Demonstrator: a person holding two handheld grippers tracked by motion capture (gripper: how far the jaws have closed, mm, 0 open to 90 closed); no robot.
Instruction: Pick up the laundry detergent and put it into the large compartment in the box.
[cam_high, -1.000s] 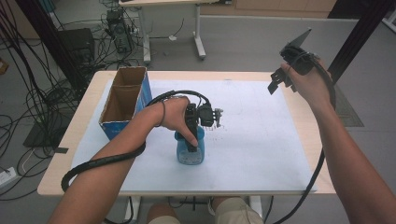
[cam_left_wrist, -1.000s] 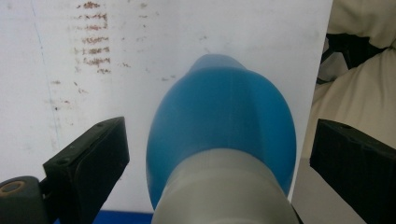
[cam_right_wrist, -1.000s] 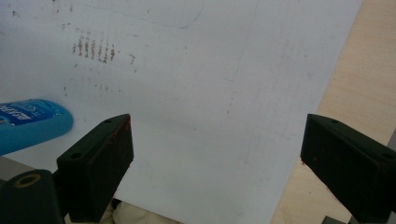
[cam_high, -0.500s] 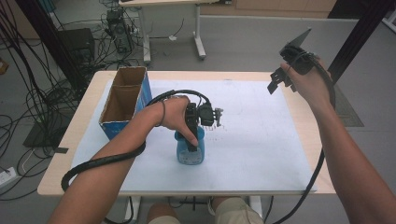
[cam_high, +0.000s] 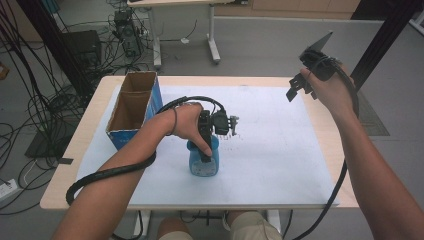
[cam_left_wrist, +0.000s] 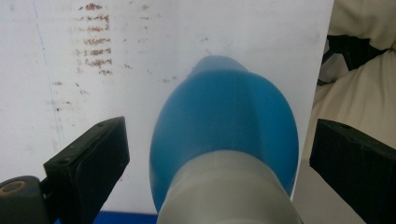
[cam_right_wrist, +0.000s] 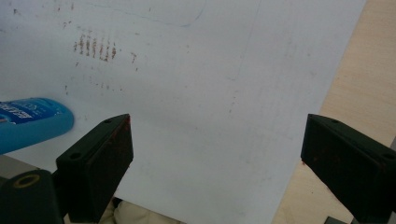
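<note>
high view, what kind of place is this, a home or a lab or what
Most likely a lab or workshop set up for recording. Loose black cables trail across the grey floor beside dark equipment, another desk on metal legs stands behind, and the table carries a stained white sheet.

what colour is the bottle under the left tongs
Blue, with a grey cap end; the bottle shows best in the left gripper view.

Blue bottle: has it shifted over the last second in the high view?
No. The blue bottle sits in the same spot beside the cardboard box, on the white sheet, with the left gripper over it.
</note>
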